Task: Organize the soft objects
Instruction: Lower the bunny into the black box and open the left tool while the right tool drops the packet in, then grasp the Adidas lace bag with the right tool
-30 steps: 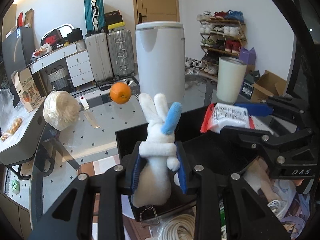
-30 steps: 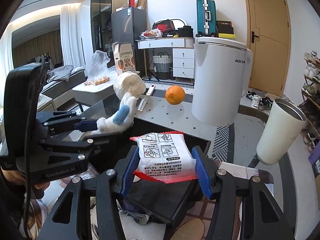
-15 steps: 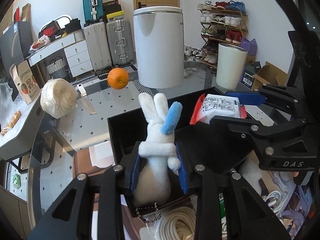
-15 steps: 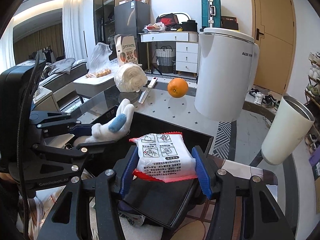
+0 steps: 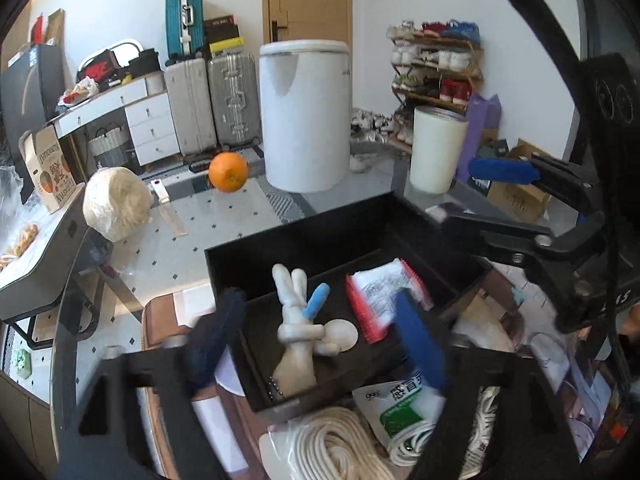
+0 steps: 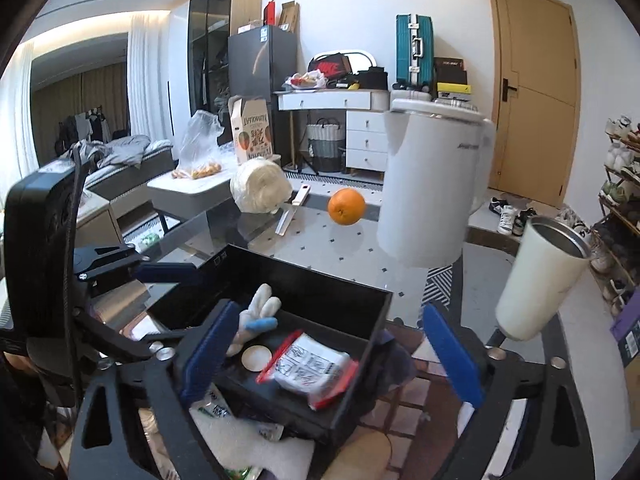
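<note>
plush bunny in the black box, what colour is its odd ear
Blue; the rest of the plush bunny is white. It shows best in the left wrist view.

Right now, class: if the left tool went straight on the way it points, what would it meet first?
Probably the plush rabbit in the black box, which lies between the opening jaws of the left tool, untouched; depth is unclear.
</note>
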### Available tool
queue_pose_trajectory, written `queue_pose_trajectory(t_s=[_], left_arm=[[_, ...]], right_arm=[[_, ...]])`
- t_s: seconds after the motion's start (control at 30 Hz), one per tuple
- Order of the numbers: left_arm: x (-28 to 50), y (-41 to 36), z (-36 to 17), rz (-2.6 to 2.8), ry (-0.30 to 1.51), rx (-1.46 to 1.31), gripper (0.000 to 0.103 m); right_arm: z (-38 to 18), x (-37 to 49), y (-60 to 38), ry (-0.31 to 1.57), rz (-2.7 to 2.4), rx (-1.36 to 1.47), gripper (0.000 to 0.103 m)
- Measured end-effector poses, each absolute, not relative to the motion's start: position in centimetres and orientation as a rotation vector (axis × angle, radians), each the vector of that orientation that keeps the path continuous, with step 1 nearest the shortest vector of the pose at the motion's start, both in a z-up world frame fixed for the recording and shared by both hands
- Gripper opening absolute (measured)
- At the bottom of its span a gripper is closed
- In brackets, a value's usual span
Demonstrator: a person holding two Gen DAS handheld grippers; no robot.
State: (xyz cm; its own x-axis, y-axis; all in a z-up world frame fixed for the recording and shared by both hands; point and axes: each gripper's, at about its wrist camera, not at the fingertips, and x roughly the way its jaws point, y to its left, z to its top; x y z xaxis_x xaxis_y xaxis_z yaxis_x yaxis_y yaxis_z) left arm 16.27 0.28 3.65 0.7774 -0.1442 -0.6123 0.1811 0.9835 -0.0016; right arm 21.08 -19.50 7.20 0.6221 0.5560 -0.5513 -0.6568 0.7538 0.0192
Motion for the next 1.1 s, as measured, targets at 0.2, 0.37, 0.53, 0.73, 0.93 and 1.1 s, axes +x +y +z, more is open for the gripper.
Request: queue_pose_trajectory(t_s=[0.2, 0.37, 0.53, 0.73, 0.93, 1.1], left_arm=[[13.8, 1.1, 5.0, -0.149, 0.588, 0.013, 0.103], [11.4, 1.4, 5.7, -0.12, 0.557, 0.021, 0.103], [8.6, 2.1, 6.2, -0.08, 0.521, -0.01, 0.103], [6.3, 2.2, 6.0, -0.046, 0.519, -0.015, 0.103], [4.3, 2.2, 5.4, -0.026, 0.518, -0.041, 0.103], [3.5, 2.2, 4.3, -0.015, 0.548, -0.057, 0.103]], right_arm=[[8.2, 19.2, -22.0, 0.554, 0.695, -0.14, 0.103], [8.9, 17.4, -23.7, 0.545, 0.686, -0.099, 0.103], [9.1, 14.7, -24.5, 0.539, 0.68, -0.117, 0.103], [9.0, 12.6, -25.4, 0.57, 0.676, -0.104, 0.103], [8.7, 10.9, -25.9, 0.586, 0.667, -0.122, 0.103], [7.8, 10.4, -25.8, 0.623, 0.67, -0.134, 0.103]])
